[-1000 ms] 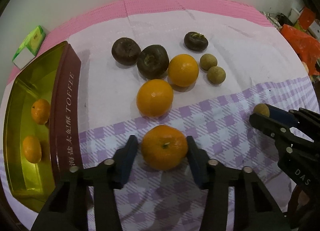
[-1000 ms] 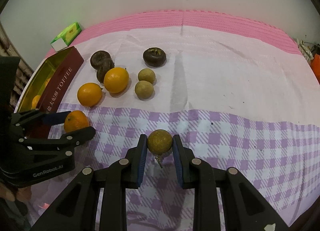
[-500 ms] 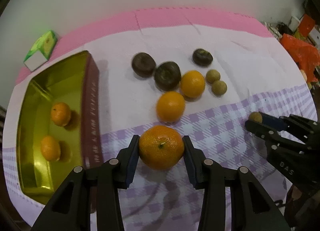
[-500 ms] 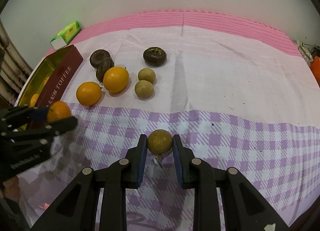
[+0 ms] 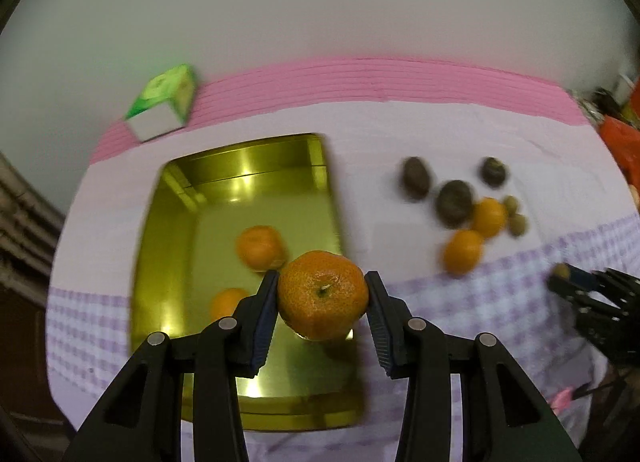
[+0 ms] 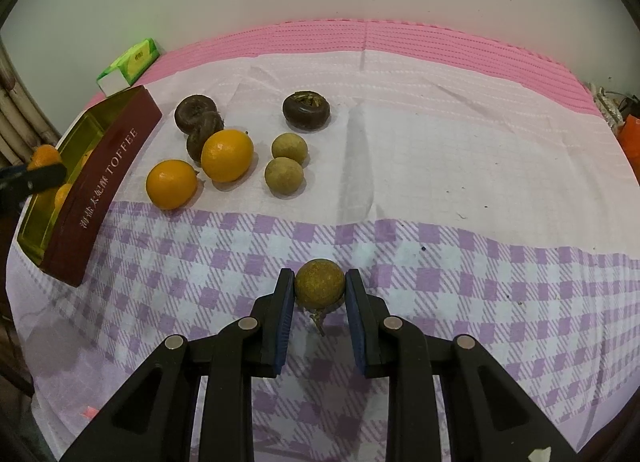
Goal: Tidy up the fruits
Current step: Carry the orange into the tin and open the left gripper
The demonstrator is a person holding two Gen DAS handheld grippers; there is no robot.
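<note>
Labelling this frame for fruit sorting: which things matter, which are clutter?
Job:
- left gripper, shut on a mandarin over the gold tin
- right gripper, shut on a brown longan
- oranges, dark fruits, loose longans

Clutter:
- green box
- orange bag

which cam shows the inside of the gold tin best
The left wrist view: it looks down into the tin, showing its shiny floor and two oranges inside, with a third held over it. The right wrist view sees the tin side-on at the left edge, mostly its red wall, the inside largely hidden.
</note>
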